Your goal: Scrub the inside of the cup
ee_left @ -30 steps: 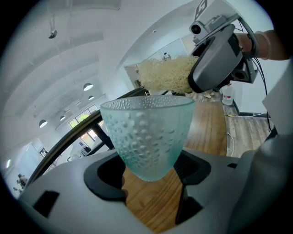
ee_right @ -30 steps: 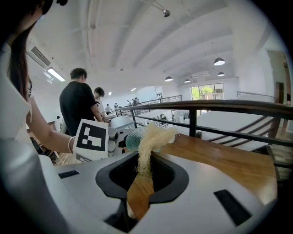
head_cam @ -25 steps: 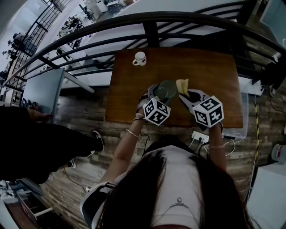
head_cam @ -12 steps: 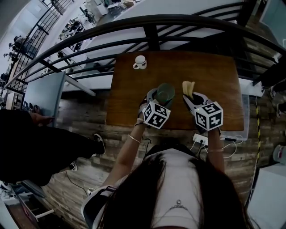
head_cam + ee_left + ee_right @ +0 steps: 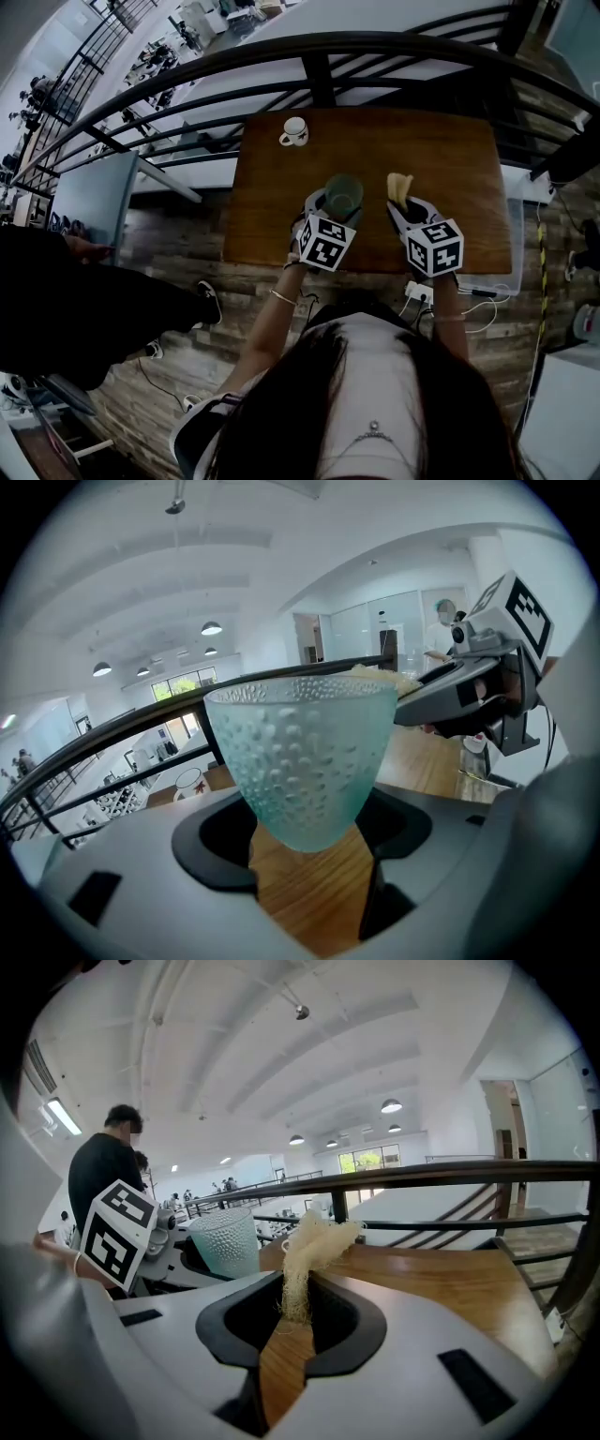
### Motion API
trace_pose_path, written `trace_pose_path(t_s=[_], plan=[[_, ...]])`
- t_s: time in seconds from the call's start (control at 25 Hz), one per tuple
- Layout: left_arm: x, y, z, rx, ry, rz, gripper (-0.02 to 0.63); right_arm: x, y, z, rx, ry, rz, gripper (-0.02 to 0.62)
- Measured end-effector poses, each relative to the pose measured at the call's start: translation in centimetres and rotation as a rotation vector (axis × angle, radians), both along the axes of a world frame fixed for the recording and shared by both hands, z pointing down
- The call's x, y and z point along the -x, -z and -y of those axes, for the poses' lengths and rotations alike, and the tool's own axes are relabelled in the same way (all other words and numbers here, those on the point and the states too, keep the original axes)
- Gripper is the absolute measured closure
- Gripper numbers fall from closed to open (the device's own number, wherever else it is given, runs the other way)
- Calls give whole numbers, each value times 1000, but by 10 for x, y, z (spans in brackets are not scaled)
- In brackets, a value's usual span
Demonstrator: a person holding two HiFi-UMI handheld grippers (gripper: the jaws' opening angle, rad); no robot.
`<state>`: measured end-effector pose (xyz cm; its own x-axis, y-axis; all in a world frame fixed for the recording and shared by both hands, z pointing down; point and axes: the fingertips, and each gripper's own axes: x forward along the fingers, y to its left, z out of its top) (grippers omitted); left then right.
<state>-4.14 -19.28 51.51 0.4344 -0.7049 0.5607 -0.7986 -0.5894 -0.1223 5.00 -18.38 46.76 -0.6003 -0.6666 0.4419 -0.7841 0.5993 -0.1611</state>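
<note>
Readable text: I find none in any view.
Left marker cube (image 5: 327, 242): black-and-white square pattern only.
Right marker cube (image 5: 434, 247): same kind of pattern.
White mug (image 5: 294, 131): small red mark, too small for me to read.

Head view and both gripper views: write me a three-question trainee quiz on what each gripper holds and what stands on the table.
1. Multiple choice: the left gripper is shut on A) a plate, B) the green dimpled cup, C) a spoon.
2. True or false: the fibre scrubber held in the right gripper is inside the cup.
3. Fill in: at the far edge of the table stands a white ____.

Key: 1 B. 2 false, it is beside the cup, outside it. 3 mug.
</note>
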Motion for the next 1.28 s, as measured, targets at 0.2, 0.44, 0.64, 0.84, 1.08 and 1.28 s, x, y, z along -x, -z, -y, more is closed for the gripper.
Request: trace_pose_path(t_s=[0.2, 0.44, 0.64, 0.84, 1.08, 1.28], plan=[[0, 2, -1, 17, 28, -32, 272, -9, -5, 1, -2, -34, -12, 512], [0, 4, -5, 35, 57, -49, 272, -18, -9, -2, -2, -60, -36, 512], [-1, 7, -8, 45, 68, -61, 272, -20, -10, -5, -16, -66, -88, 512], [2, 5, -12, 61, 86, -74, 272, -19, -12, -9, -9, -67, -68, 512], [2, 2, -13, 74, 87, -78, 272, -22, -11, -8, -12, -72, -78, 512], [4, 1, -13, 78, 89, -90, 272, -22, -12, -8, -9, -77, -90, 512]])
